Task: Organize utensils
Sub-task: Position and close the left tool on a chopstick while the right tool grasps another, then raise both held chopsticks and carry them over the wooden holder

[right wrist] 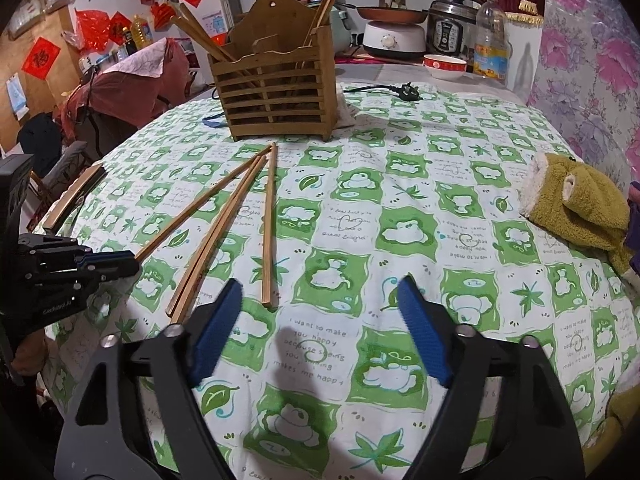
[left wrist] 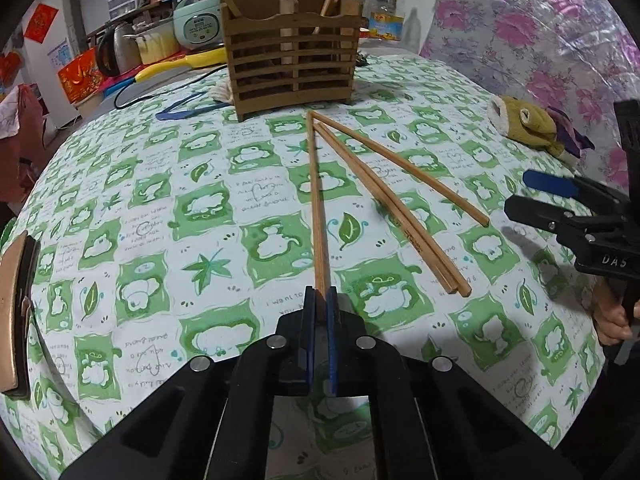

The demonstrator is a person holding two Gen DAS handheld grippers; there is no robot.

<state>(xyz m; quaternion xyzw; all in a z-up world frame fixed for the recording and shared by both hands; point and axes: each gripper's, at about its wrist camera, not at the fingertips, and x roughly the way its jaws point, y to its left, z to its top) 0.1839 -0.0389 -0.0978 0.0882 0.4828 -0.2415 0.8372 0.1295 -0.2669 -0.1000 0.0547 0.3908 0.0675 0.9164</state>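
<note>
Left tool point(left wrist: 320, 294) pinches one long brown wooden chopstick point(left wrist: 317, 200).

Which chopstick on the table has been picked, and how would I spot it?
Start at the slatted wooden holder on the green-patterned tablecloth. Four chopsticks fan out before it. The chosen chopstick alone has its near end clamped in the left gripper.
</note>
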